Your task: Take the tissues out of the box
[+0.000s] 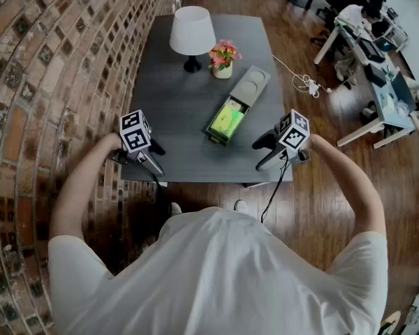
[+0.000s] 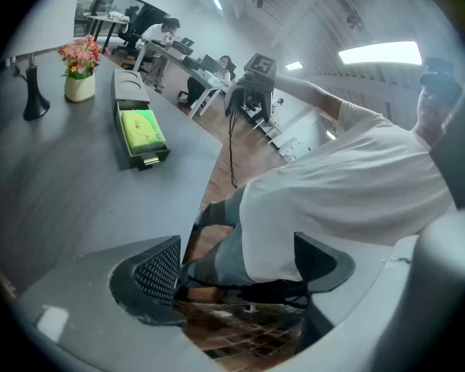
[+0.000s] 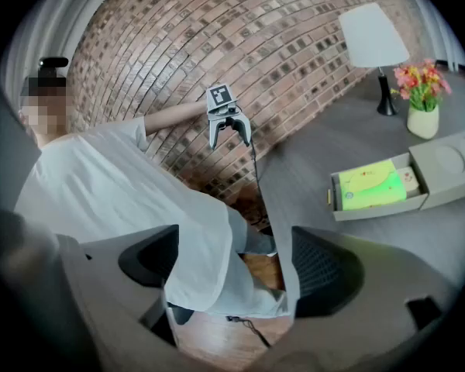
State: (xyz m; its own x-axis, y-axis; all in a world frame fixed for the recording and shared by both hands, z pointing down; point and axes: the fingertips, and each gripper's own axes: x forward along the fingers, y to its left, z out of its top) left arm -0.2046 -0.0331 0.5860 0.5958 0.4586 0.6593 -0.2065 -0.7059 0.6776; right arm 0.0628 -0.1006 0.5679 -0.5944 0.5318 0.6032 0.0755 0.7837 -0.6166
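Both tools hang off the near edge of the table [image 1: 174, 96], angled down and turned in toward each other, likely a ready pose before reaching. The left gripper [image 2: 236, 273] and right gripper [image 3: 232, 270] both have their jaws apart with nothing between them. The box [image 1: 255, 84] lies mid-table, its long axis running diagonally from near-left to far-right, tray slid out toward the person so the green tissues [image 1: 228, 119] lie flat, exposed from above
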